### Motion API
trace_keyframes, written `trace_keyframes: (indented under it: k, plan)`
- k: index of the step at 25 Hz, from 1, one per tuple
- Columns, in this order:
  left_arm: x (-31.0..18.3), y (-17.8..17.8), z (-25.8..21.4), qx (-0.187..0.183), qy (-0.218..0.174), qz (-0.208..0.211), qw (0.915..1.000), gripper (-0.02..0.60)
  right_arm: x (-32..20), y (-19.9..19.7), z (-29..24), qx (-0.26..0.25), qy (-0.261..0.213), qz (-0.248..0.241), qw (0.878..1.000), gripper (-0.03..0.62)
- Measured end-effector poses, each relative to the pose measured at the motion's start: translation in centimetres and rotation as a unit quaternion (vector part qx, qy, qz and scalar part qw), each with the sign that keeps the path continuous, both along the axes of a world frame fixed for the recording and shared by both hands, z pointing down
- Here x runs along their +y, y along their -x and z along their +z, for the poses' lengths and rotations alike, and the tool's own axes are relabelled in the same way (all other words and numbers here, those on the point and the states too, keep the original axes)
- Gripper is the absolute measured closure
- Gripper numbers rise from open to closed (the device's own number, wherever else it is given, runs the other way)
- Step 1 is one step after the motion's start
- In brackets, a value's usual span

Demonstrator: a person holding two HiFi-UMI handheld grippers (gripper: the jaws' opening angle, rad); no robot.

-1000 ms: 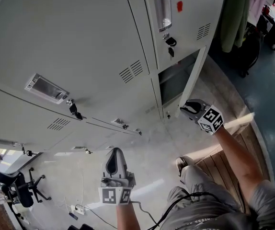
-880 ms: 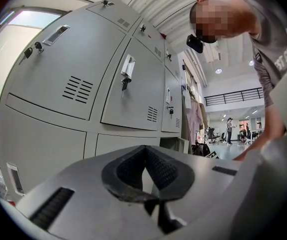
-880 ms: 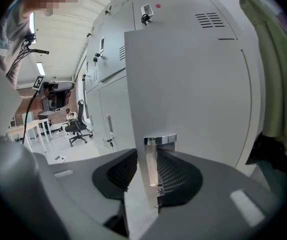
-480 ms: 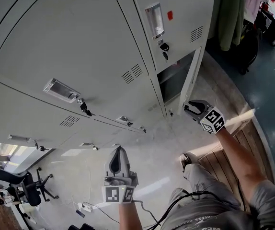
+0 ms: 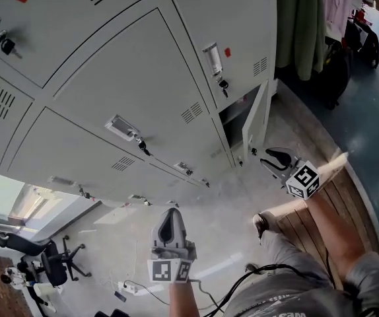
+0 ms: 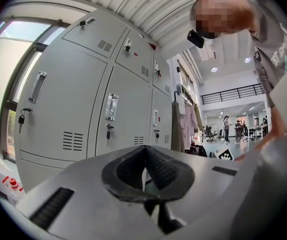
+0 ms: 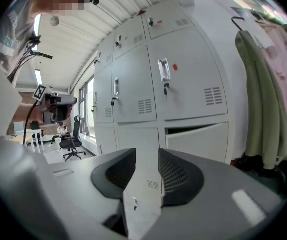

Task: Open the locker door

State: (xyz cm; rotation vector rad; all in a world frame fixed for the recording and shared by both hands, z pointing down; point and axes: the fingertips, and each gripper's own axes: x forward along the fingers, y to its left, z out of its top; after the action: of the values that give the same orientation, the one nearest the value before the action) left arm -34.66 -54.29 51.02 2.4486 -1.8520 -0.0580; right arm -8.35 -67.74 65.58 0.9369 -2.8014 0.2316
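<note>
Nearby, the locker door [image 5: 255,121] hangs ajar; right gripper [image 5: 269,157] jaws, apart and just narrowing, hold nothing; left gripper [image 5: 170,211] jaws meet, empty.

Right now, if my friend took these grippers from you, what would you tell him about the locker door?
Left gripper: shut, empty, held away from the lockers.
Right gripper: jaws apart, have just been closing a little, nothing between them; near the door, not touching.
Locker door: bottom right one, swung out, dark inside showing.
Done: door is open.
Left: probably nothing, maybe swing it wider.
</note>
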Motion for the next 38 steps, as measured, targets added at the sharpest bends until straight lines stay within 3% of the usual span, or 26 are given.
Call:
trace_keyframes:
  k: [6, 14, 27, 38]
  plan:
    - [5.1, -0.2, -4.7, -0.006, -0.014, -0.001, 0.9999, 0.575, 6.0, 0.1, -9.8, -0.051, -0.05, 0.001, 0.997, 0.491]
    - [14.0, 0.1, -10.0, -0.014, -0.038, 0.0, 0.9992, 0.575, 15.5, 1.8, -19.9, -0.078, -0.101, -0.011, 0.992, 0.6]
    - [29.3, -0.1, -15.8, -0.007, -0.065, -0.009, 0.9978, 0.575, 34.0, 3.4, -31.5, -0.079, -0.161, -0.054, 0.982, 0.6]
    - [37.8, -3.7, -18.6, -0.015, -0.078, -0.032, 0.9964, 0.575, 42.9, -0.9, -36.0, -0.087, -0.184, -0.059, 0.977, 0.6]
